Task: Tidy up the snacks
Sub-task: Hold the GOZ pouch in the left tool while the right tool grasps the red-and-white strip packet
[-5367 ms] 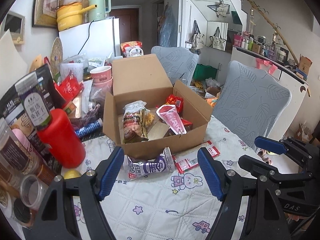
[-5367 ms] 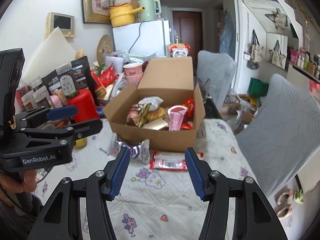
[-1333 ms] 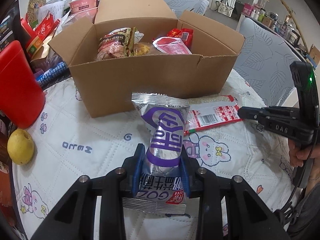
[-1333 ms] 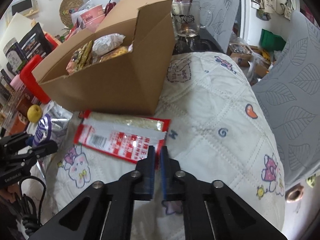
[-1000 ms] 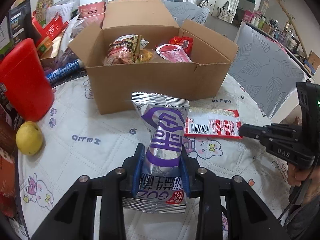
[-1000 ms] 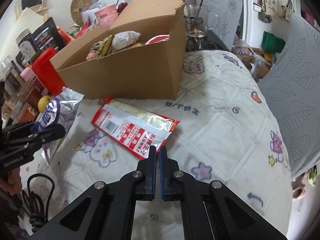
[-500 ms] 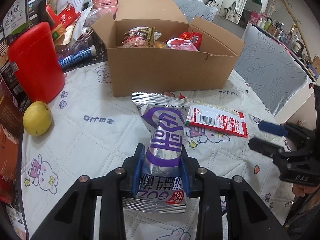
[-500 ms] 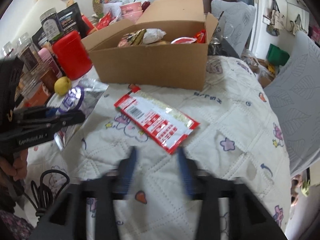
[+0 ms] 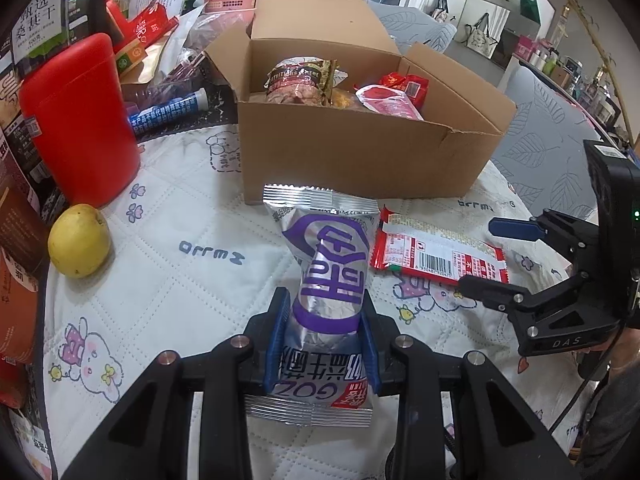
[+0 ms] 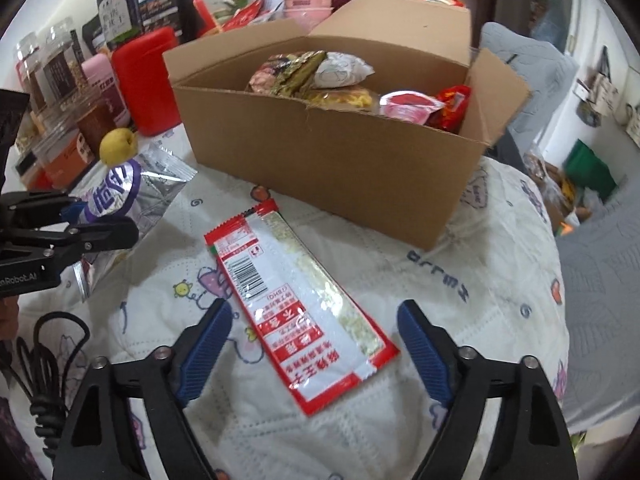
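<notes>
My left gripper (image 9: 322,336) is shut on a silver and purple snack bag (image 9: 326,268) and holds it above the quilted tablecloth, short of the open cardboard box (image 9: 360,156). The box holds several snack packets. The bag and left gripper also show in the right wrist view (image 10: 116,196). A flat red and white packet (image 10: 296,300) lies on the cloth in front of the box (image 10: 328,152). My right gripper (image 10: 316,344) is open, its blue pads on either side of the packet's near end; it also shows in the left wrist view (image 9: 492,252).
A red canister (image 9: 76,120) and a yellow fruit (image 9: 78,240) stand left of the box. Jars, pouches and cups crowd the table's left and back (image 10: 68,80). A grey chair (image 9: 552,140) stands at the right past the table's edge.
My right gripper has opened and come in over the red packet. My left gripper, still holding the bag, has drawn back slightly from the box.
</notes>
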### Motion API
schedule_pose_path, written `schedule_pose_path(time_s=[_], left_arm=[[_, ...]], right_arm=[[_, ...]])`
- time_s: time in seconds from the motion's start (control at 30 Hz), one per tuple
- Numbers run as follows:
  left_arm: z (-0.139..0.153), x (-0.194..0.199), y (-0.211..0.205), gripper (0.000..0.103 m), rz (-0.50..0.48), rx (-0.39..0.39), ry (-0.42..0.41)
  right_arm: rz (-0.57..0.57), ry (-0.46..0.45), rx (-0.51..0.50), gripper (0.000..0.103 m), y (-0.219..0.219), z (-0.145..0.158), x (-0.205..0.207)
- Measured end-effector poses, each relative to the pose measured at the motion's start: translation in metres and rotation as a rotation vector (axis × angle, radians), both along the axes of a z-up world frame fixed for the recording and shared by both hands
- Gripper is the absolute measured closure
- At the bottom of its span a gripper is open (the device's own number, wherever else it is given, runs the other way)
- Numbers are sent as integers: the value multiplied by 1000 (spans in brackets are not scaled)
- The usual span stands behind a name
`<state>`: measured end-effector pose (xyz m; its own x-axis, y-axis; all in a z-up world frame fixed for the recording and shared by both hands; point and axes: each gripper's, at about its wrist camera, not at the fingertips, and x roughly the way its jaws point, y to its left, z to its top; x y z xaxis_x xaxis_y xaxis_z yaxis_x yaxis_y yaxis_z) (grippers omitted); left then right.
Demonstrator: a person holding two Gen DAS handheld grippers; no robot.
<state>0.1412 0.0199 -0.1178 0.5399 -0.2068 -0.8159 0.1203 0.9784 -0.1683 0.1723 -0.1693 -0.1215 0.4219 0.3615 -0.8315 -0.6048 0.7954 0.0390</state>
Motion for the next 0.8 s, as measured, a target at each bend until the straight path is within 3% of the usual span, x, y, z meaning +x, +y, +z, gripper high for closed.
schedule_pose_path(time_s=[0.2, 0.33, 0.47, 0.8], left_arm=[[-6, 6, -1, 71, 6, 2, 19], [-9, 7, -1, 71, 7, 2, 31], [-9, 9, -1, 70, 9, 2, 30], [2, -4, -5, 71, -10, 5, -3]], right_arm=[[74, 45, -45, 16, 14, -14, 16], [82, 22, -66, 16, 20, -16, 14], [60, 16, -73, 47, 17, -11, 12], [14, -1, -85, 55, 14, -6, 1]])
